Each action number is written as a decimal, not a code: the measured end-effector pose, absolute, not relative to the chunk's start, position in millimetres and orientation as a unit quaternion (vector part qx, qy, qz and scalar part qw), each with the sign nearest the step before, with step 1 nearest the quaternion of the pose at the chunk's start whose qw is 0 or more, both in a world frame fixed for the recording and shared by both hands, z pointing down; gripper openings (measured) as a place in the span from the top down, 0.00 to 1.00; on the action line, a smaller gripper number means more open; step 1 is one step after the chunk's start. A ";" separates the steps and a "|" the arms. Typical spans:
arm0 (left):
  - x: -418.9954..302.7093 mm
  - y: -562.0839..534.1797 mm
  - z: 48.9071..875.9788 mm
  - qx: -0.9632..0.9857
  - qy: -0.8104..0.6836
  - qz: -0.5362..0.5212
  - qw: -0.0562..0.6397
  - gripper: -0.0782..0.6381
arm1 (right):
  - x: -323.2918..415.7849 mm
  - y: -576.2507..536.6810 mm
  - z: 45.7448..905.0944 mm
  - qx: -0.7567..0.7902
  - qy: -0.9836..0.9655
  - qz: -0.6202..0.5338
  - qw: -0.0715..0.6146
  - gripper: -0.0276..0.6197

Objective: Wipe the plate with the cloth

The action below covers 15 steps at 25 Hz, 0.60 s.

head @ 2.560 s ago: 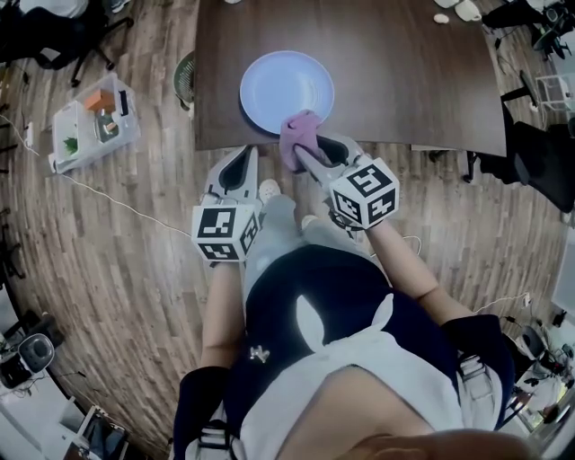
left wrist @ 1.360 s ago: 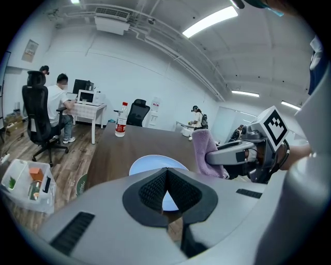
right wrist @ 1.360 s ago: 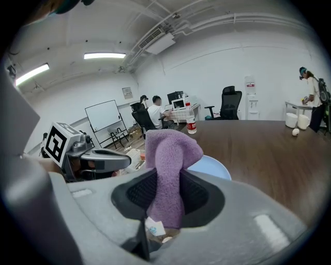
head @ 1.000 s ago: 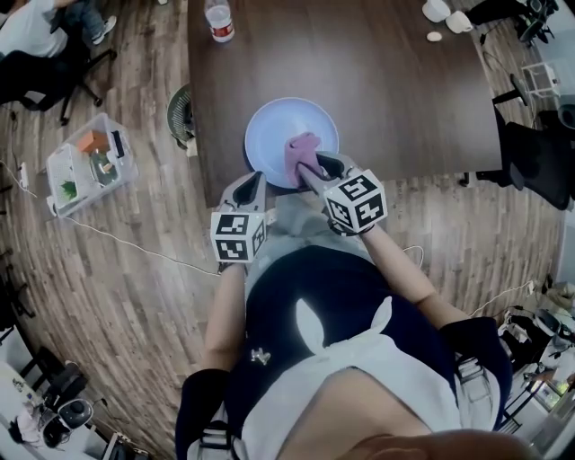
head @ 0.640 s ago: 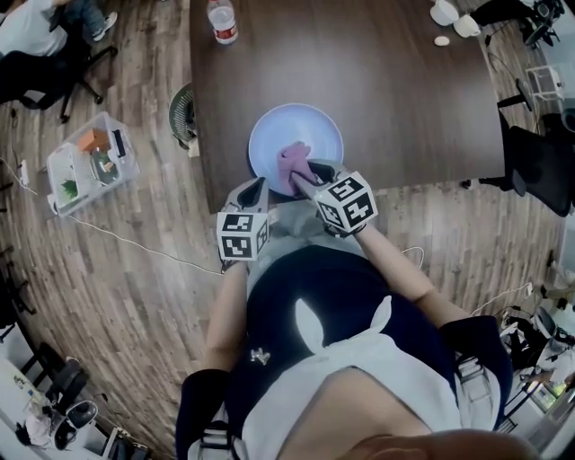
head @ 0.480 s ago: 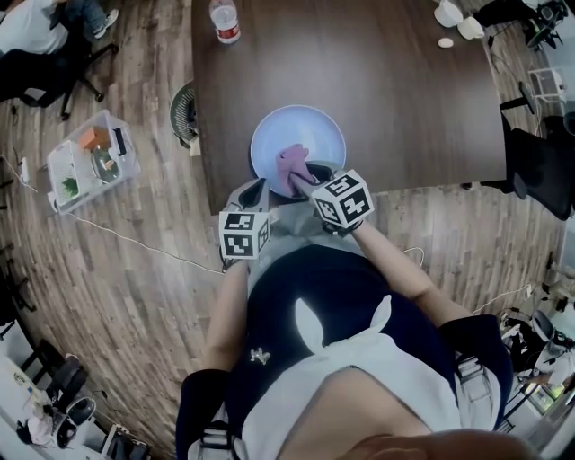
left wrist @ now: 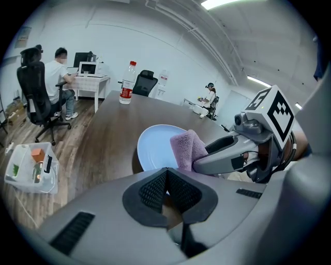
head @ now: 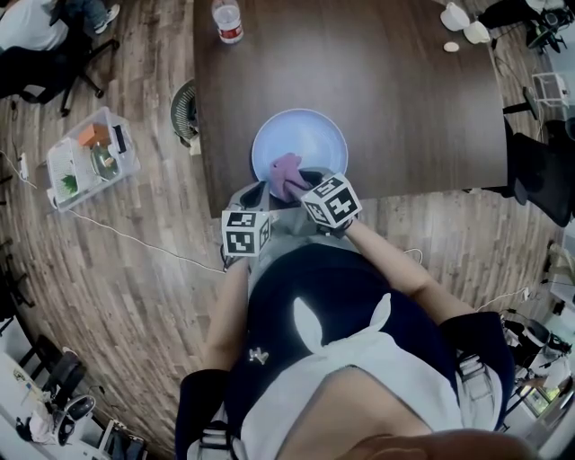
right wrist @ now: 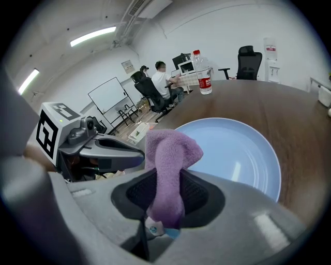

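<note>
A pale blue plate lies near the front edge of the dark wooden table. My right gripper is shut on a purple cloth, whose bunched free end hangs over the plate's near left rim. In the right gripper view the cloth stands up between the pads, in front of the plate. My left gripper is shut and holds nothing; it sits just left of the cloth at the table's edge. From the left gripper view, the plate and cloth lie just ahead.
A water bottle stands at the table's far left, white cups at its far right. On the floor to the left sit a clear plastic box and a round fan. Seated people and office chairs fill the background.
Both grippers have come down and in toward the plate's near rim. The cloth, earlier held above the plate, now sits lower at its near left edge.
</note>
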<state>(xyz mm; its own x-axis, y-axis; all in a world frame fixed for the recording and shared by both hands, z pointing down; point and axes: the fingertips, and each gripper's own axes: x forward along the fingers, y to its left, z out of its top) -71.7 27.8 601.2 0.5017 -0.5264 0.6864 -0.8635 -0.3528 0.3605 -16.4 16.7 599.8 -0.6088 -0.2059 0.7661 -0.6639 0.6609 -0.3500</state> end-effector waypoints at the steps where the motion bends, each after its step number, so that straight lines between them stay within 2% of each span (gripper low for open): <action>1: -72.0 28.2 603.8 0.787 -0.440 0.236 0.362 0.88 | -17.6 17.4 602.5 0.256 -0.837 0.319 0.362 0.77; 15: -71.7 23.4 622.7 0.775 -0.440 0.253 0.377 0.88 | -21.6 13.7 622.5 0.229 -0.830 0.317 0.397 0.77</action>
